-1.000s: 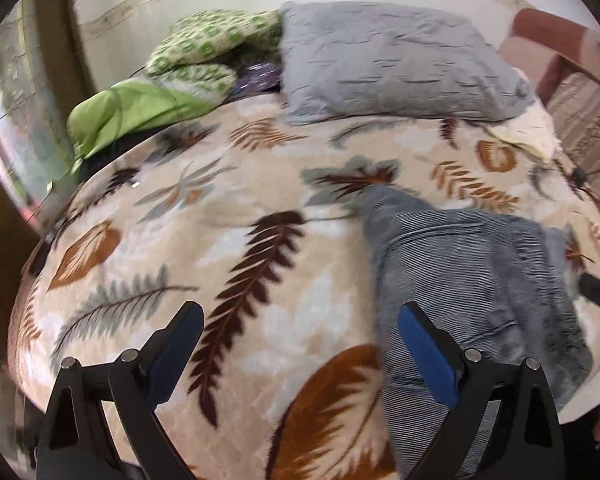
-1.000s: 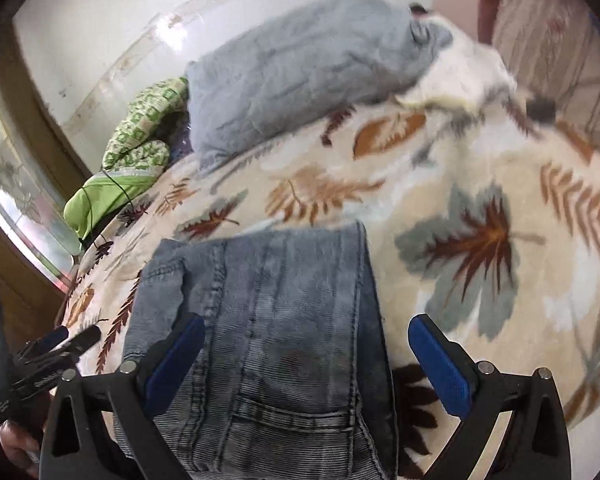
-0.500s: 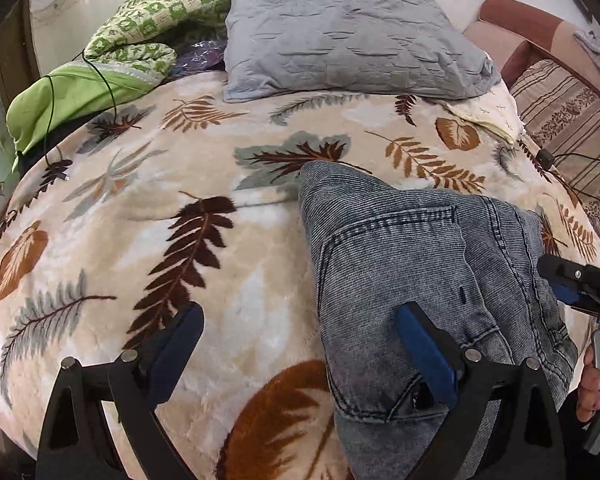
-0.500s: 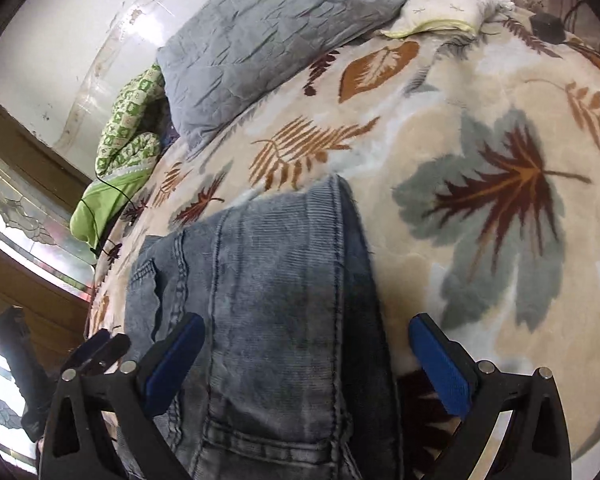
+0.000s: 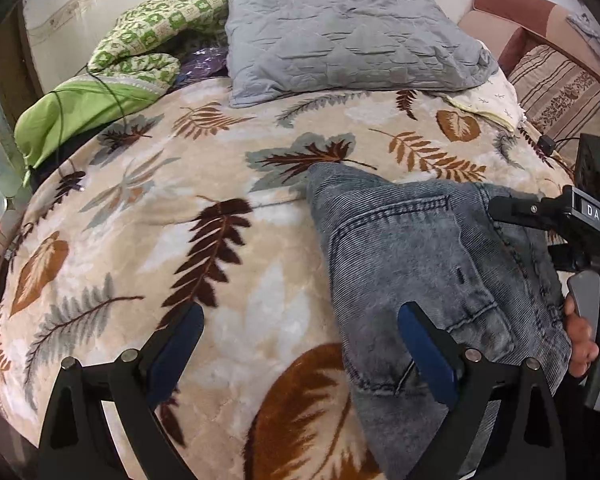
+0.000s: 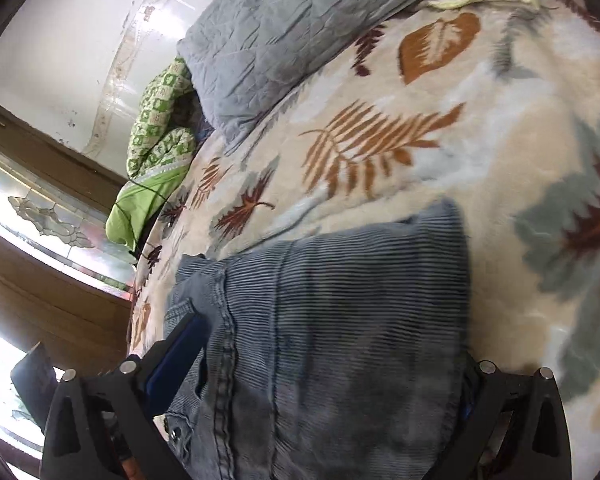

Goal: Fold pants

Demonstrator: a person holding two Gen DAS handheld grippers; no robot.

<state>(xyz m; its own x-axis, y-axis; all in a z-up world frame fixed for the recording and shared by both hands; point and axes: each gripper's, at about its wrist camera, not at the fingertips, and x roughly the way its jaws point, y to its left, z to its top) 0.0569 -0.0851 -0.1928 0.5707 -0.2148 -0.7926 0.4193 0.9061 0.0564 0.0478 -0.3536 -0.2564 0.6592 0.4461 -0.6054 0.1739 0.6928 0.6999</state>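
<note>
On the far left of the bed lies a green cloth [image 5: 80,112], and right of it, at the far side, a grey pillow [image 5: 348,36]. The leaf-pattern blanket [image 5: 140,216] covers the bed. The left gripper [image 5: 300,344] is wide open and holds nothing; its right finger is over the pants' edge. The pants [image 5: 420,264] lie on the near right part of the blanket as a compact bundle of several layers, so I judge the folding is nearly done; perhaps only smoothing is left. The right gripper [image 6: 312,376] is low over the pants with its jaws wide apart on both sides of the bundle, gripping nothing. No container is in view.
</note>
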